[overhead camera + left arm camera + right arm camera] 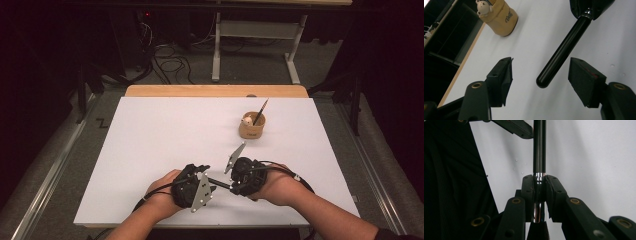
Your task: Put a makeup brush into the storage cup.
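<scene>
The pen (539,157) is clamped at its silver band by the right gripper (539,195), near the table's (150,130) front edge. Its black end sits between the left gripper's (540,75) spread, untouching jaws. If they pinch off-centre, the pen could twist. The cup (252,126) stands well apart.
</scene>
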The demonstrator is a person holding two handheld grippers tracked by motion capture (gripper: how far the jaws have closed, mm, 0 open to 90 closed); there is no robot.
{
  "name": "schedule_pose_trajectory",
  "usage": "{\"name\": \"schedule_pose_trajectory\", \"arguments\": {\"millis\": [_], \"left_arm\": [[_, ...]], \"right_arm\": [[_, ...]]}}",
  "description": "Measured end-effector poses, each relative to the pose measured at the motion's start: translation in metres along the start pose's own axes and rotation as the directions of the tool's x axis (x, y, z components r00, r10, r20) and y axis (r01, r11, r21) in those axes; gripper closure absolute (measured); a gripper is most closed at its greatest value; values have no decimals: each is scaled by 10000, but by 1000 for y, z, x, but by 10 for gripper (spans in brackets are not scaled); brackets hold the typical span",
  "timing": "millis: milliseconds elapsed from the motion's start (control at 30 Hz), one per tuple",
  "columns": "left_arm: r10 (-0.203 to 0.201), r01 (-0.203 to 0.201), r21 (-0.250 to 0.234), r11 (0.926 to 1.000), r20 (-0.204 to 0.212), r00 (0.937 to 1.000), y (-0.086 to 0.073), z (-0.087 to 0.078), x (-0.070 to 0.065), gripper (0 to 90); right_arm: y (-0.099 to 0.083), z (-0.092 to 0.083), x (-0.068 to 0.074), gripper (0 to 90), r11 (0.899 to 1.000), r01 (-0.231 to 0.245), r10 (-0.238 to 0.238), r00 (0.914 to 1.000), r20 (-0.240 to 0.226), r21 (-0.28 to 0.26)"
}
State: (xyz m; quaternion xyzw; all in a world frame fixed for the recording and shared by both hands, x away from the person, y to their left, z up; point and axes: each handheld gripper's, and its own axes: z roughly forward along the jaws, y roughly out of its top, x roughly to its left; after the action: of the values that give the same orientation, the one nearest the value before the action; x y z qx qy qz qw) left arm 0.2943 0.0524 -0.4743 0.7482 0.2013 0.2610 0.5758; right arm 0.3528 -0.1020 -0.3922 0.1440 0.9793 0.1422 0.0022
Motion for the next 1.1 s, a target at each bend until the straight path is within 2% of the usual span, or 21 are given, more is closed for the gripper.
{"name": "schedule_pose_trajectory", "arguments": {"millis": [133, 300, 533, 700, 767, 867, 1100], "left_arm": [[55, -56, 125, 9999, 105, 9999, -4, 3, -2, 401], [217, -220, 105, 9997, 283, 9994, -6, 5, -7, 476], [43, -47, 122, 9999, 314, 9995, -5, 7, -8, 548], [403, -412, 241, 9989, 338, 9986, -5, 7, -10, 561], [371, -378, 192, 9991, 376, 9986, -5, 8, -11, 568], [678, -686, 202, 9974, 399, 9969, -4, 7, -11, 586], [869, -883, 301, 9956, 426, 9953, -4, 8, -12, 618]], "right_arm": [[0, 1, -1, 792, 10000, 17, -17, 10000, -8, 12], [-2, 5, -3, 792, 9999, -117, 116, 9999, -109, -93], [0, 7, -5, 792, 9998, -148, 145, 9997, -182, -133], [1, 7, -4, 792, 9999, -111, 109, 9997, -203, -109], [1, 6, -3, 792, 9998, -174, 171, 9996, -220, -131], [2, 5, -4, 791, 9998, -156, 154, 9997, -205, -100], [6, 3, -2, 792, 9998, -88, 84, 9996, -269, -157]]}}
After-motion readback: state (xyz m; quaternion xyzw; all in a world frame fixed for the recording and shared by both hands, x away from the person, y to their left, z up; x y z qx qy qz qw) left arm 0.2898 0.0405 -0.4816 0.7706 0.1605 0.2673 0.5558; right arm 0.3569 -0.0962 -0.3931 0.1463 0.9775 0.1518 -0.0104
